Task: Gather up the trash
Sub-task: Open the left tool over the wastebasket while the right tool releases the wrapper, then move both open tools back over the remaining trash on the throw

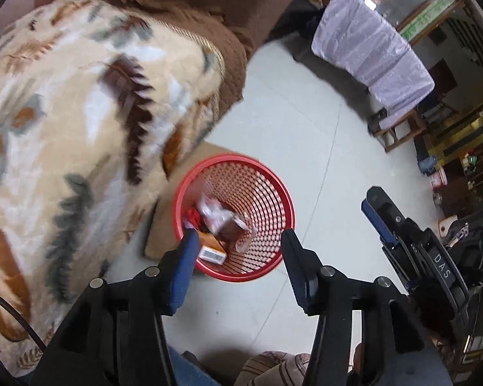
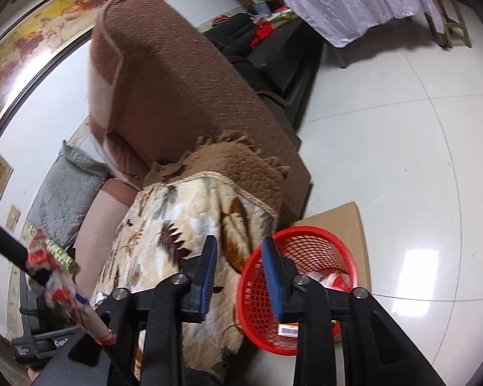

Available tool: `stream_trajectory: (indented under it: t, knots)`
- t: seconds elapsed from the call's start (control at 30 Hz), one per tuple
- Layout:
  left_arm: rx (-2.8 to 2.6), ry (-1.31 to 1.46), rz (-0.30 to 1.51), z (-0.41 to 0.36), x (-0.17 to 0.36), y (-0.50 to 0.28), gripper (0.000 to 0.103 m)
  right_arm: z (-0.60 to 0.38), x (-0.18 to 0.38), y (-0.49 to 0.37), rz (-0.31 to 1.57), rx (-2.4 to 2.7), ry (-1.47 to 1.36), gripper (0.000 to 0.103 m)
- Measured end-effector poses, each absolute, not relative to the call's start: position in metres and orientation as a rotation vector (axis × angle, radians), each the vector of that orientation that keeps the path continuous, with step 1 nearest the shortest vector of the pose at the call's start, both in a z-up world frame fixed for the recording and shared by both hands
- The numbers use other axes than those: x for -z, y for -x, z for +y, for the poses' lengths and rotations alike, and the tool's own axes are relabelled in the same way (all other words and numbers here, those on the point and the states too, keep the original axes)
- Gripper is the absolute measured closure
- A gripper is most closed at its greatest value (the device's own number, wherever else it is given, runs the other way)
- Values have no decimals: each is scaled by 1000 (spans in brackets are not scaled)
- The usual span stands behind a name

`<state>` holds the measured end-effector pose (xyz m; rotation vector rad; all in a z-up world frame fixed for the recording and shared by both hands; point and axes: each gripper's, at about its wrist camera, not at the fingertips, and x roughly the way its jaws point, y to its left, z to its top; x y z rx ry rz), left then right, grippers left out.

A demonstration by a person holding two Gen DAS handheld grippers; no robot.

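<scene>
A red mesh basket (image 1: 267, 199) stands on the floor beside the sofa and holds several pieces of trash: a crumpled white wrapper (image 1: 214, 210), an orange box (image 1: 212, 247) and red scraps. My left gripper (image 1: 240, 251) hovers over the basket's near rim, open, with nothing between its blue pads. In the right wrist view the basket (image 2: 309, 247) lies just right of my right gripper (image 2: 240, 263), which is open and empty above a patterned blanket. A red-and-white wrapper (image 2: 53, 276) clings to a black bar at the left edge; I cannot tell what holds it.
A brown sofa (image 2: 183, 90) with a cream leaf-print blanket (image 1: 80, 122) crowds the left. A cardboard sheet (image 2: 344, 222) lies under the basket. The pale tiled floor (image 1: 306, 122) stretches right toward a lilac-covered table (image 1: 373, 51). The right gripper's body (image 1: 402, 234) shows at right.
</scene>
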<state>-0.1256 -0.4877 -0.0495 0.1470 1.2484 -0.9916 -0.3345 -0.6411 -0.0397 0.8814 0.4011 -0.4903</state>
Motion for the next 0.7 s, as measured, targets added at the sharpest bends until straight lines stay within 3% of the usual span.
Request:
stream_trajectory:
  t: [0.1, 0.23, 0.3, 0.7]
  knots:
    - [964, -94, 1198, -460, 26, 117, 52, -625, 25, 327, 384, 447, -857, 49]
    - [898, -32, 1119, -413, -3, 114, 51, -596, 4, 312, 370, 366, -813, 47]
    - [865, -9, 1090, -387, -18, 115, 51, -580, -6, 304, 368, 325, -788, 40]
    - [681, 163, 950, -234, -68, 110, 48, -476, -51, 253, 398, 74, -643, 26]
